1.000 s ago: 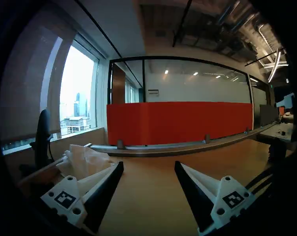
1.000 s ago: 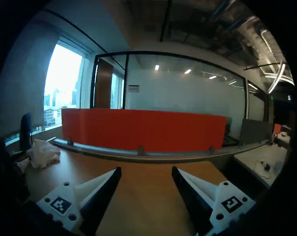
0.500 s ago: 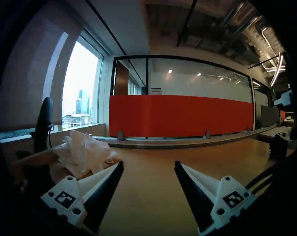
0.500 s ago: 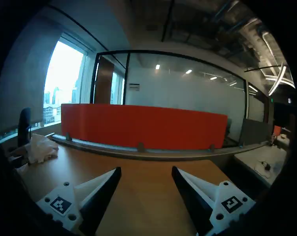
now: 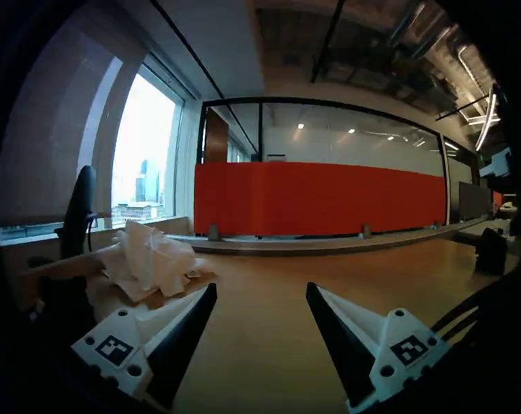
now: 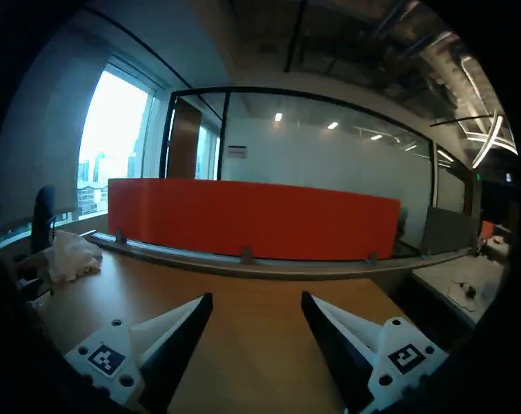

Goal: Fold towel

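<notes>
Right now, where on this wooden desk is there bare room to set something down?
Bare brown wooden desktop lies ahead of the left gripper and the right gripper, both open, bordered by the long orange partition behind and the crumpled white towel at left. Crowded around that towel, beside the black chair.

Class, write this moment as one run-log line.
stage: pre-grasp | towel: crumpled on desk, untouched | left gripper: open | right gripper: open

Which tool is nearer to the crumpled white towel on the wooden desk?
Left. The crumpled white towel lies just ahead-left of the left tool; from the right tool it sits much farther off to the left.
</notes>
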